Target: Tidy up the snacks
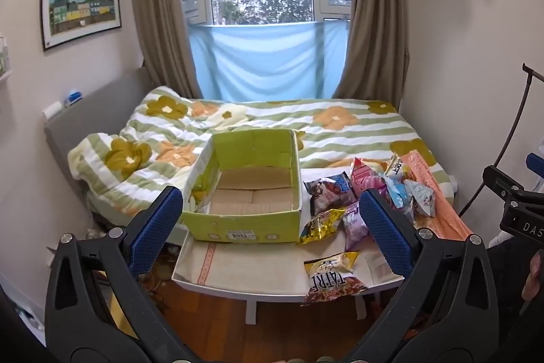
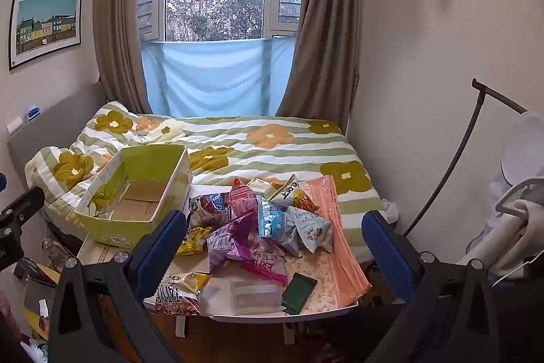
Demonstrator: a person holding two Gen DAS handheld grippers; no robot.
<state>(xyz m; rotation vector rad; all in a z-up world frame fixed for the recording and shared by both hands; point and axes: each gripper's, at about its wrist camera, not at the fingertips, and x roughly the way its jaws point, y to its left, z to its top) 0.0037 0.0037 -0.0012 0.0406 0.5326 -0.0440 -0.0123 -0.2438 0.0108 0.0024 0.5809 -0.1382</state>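
Note:
An open green cardboard box (image 1: pixel 244 220) with nothing in it stands on a small white table (image 1: pixel 238 281), also in the right wrist view (image 2: pixel 112 227). A pile of snack bags (image 1: pixel 367 193) lies to its right, also in the right wrist view (image 2: pixel 258 223). A brown and yellow bag (image 1: pixel 331 278) lies at the table's front edge, also in the right wrist view (image 2: pixel 178 293). My left gripper (image 1: pixel 272 223) is open, held back from the table. My right gripper (image 2: pixel 275 247) is open, above the pile's near side. Both are empty.
The table stands against a bed (image 1: pixel 340 131) with a striped flowered quilt. A green phone (image 2: pixel 299 291), a clear plastic case (image 2: pixel 253 295) and a folded peach cloth (image 2: pixel 336 233) lie on the table. A floor lamp pole (image 2: pixel 448 159) stands right. Clutter (image 2: pixel 34 288) lies on the floor left.

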